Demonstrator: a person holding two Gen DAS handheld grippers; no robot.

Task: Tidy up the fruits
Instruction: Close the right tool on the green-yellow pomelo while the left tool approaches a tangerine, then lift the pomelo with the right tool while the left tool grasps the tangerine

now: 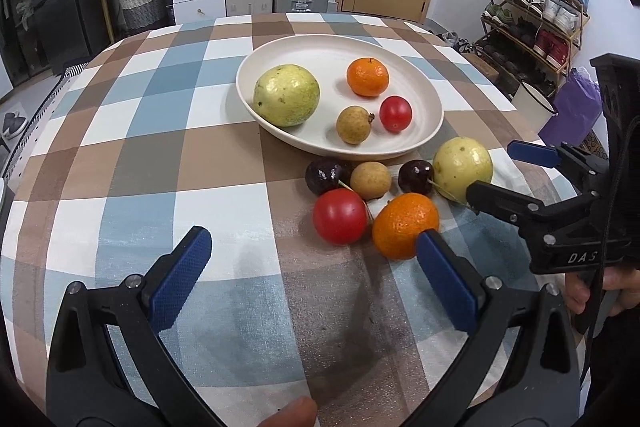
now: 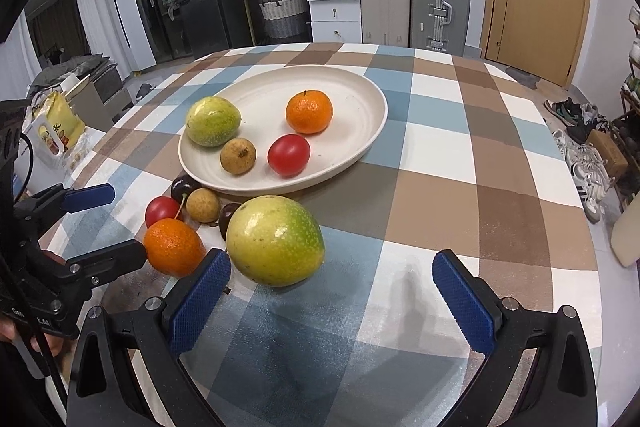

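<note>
The plate (image 1: 434,115) holds a guava (image 1: 286,95), mandarin (image 1: 367,77), tomato (image 1: 395,113) and longan (image 1: 353,125). Just in front of the plate, six more fruits cluster on the cloth (image 1: 120,163). Both grippers, left (image 1: 316,263) and right (image 2: 332,287), hover near them, jaws spread wide and empty.

You have two guavas (image 1: 287,95), two oranges (image 1: 367,77), two tomatoes (image 1: 395,113). Two longans (image 1: 353,125), two cherries (image 1: 324,175), one plate (image 1: 320,47).
</note>
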